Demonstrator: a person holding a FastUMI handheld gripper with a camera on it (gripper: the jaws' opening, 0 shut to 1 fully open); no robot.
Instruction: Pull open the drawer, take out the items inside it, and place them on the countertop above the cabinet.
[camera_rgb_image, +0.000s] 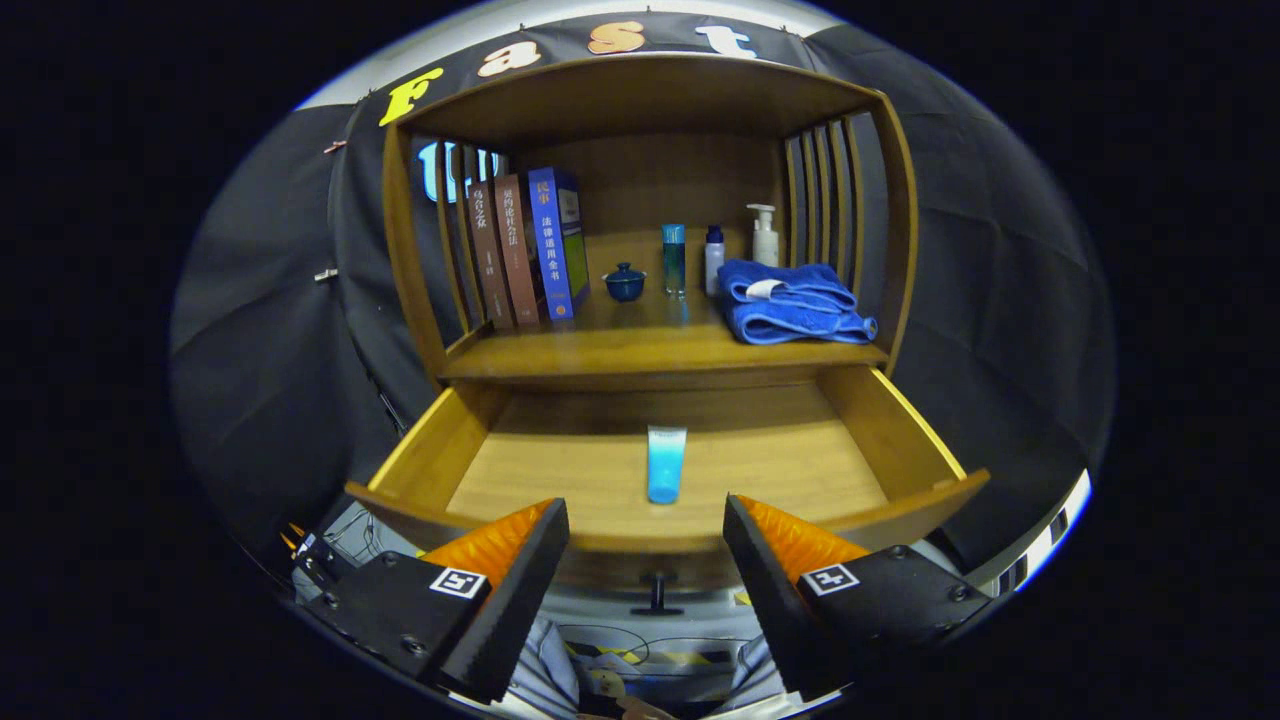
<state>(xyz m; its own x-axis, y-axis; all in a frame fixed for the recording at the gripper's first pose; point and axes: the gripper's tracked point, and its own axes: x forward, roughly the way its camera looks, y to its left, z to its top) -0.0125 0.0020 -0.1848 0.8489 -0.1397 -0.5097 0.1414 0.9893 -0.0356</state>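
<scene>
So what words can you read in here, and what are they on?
"乌合之众": spine of the left brown book.
"法律适用全书": spine of the blue book.
Middle brown book: characters too blurred to read.
Bottles on the shelf and tube in the drawer: print too small.
Tool, open before the drawer: square code tags, no words.

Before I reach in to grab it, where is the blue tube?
The blue tube lies on the floor of the open drawer, near its middle, just ahead of the open gripper and below the countertop.
</scene>
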